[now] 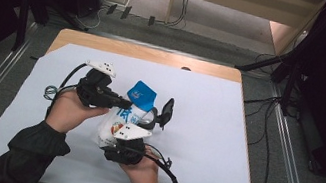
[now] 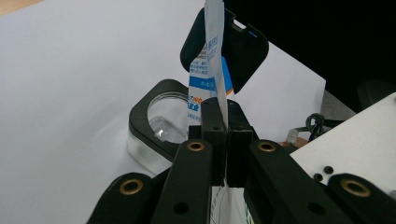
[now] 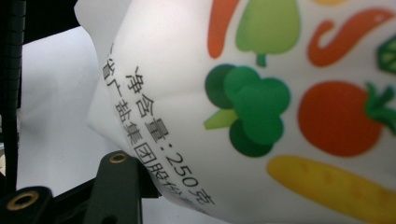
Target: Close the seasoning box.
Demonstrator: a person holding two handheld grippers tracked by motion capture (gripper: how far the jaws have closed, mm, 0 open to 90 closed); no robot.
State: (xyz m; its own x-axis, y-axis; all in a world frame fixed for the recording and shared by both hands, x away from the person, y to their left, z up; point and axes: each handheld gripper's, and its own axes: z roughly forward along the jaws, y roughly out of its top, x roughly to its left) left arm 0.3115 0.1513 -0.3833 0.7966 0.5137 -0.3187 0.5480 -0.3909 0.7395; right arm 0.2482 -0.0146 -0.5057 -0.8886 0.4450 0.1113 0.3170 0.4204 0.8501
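Note:
A white pouch (image 1: pixel 125 117) with a blue top and printed vegetables is held up over the white sheet between both grippers. My left gripper (image 1: pixel 124 101) is shut on the pouch's thin edge (image 2: pixel 214 51), with the jaws pressed together around it (image 2: pixel 223 140). My right gripper (image 1: pixel 118 139) grips the pouch's lower end. In the right gripper view the pouch (image 3: pixel 261 102) lies across the jaws, one black jaw showing at lower left. A clear container (image 1: pixel 163 114) with a black rim (image 2: pixel 161 119) and its raised lid (image 2: pixel 243 51) stands just beyond the pouch's top.
A white sheet (image 1: pixel 224 133) covers most of the wooden table (image 1: pixel 157 55). Cables trail from both grippers across the sheet. Black stands and loose cables line the floor at the left, the right and the far side.

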